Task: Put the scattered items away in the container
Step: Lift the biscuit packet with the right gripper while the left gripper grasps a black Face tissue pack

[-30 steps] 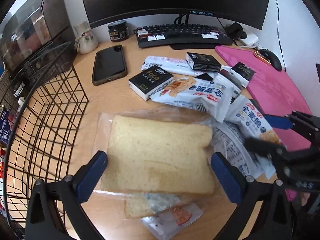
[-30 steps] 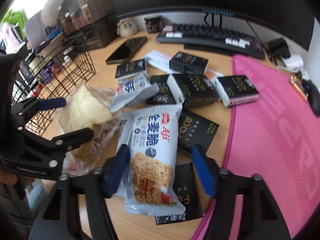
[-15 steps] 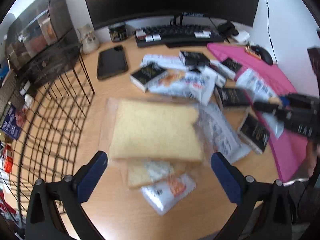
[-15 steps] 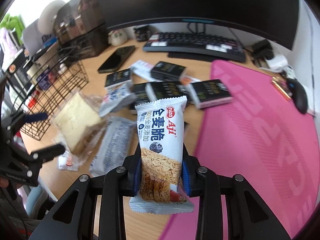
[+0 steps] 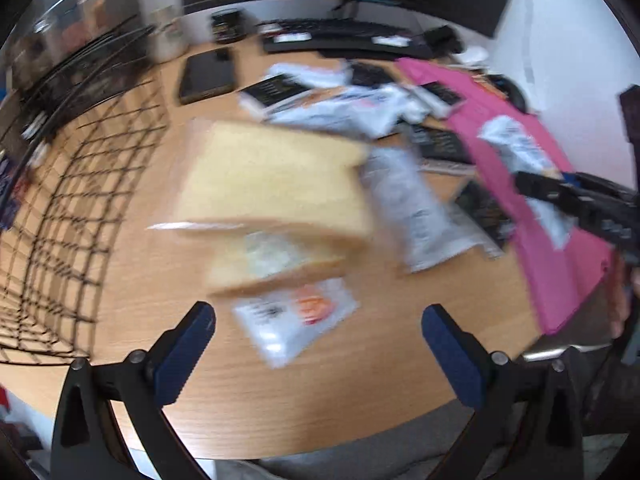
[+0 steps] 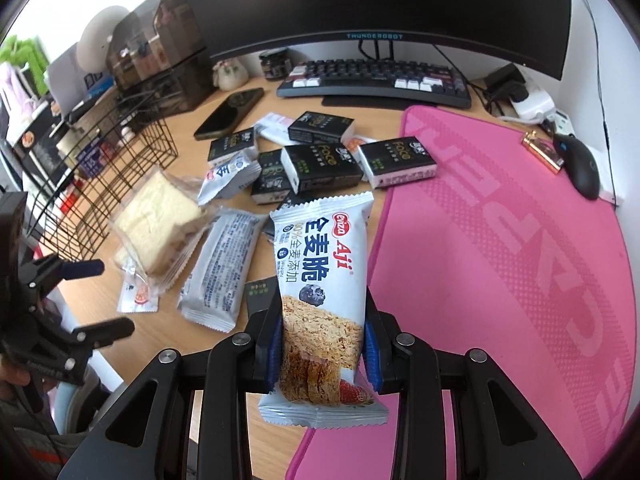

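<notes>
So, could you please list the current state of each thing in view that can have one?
Right claw: shut on the cereal bar.
Cereal bar: sealed, lifted off the desk.
Left claw: open, nothing between its jaws.
Bagged bread: sealed, lying on the desk.
Wire basket: on the desk by the bread, none of the desk's snacks in it.
Phone: screen dark, lying flat.
Monitor: screen dark.

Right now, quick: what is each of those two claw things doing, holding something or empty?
Left gripper: open and empty, above the bagged bread.
Right gripper: closed on the white snack bar wrapper, lifted off the desk.
</notes>
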The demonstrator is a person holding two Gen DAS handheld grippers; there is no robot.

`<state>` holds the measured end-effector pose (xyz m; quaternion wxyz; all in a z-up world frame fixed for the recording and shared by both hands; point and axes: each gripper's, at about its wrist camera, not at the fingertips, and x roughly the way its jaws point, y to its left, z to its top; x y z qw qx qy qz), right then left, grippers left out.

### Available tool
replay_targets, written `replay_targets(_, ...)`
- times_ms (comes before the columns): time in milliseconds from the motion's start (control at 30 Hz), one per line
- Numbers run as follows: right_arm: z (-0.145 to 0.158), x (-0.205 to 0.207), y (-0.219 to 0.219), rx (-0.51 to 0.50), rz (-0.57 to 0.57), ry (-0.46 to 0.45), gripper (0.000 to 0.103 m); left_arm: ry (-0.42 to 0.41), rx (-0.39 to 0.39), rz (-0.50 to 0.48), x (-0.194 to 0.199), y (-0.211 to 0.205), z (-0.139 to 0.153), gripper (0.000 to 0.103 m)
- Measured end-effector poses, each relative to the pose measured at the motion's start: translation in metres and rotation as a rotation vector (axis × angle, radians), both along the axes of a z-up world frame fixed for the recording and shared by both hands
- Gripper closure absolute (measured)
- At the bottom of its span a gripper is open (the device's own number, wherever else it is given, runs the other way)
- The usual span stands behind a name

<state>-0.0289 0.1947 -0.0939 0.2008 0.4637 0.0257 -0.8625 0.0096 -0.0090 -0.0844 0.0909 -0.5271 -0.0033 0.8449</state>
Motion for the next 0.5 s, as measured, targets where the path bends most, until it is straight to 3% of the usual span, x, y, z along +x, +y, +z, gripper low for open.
replay_targets(100, 0.006, 0.002, 0.009, -0.002, -0.021, 0.014, 0.070, 0.041, 0.003, -0.061, -0.004, 0.025, 0.012, 0.001)
replay_targets(267, 0.012, 0.007, 0.042, 0.005, -0.083, 0.023, 0.070, 0.036, 0.068, -0.161, -0.028, 0.078, 0.014, 0.001)
replay_targets(333, 0.013, 0.010, 0.062, 0.006, -0.120, 0.022, 0.070, 0.019, 0.056, -0.182, -0.037, 0.103, 0.010, 0.004)
replay_targets(400, 0.015, 0.013, 0.080, 0.005, -0.150, 0.027, 0.070, -0.012, 0.075, -0.198, -0.046, 0.123, 0.005, 0.014)
replay_targets(500, 0.018, 0.016, 0.107, 0.009, -0.183, 0.031, 0.070, -0.029, 0.060, -0.219, -0.054, 0.144, 0.001, 0.016)
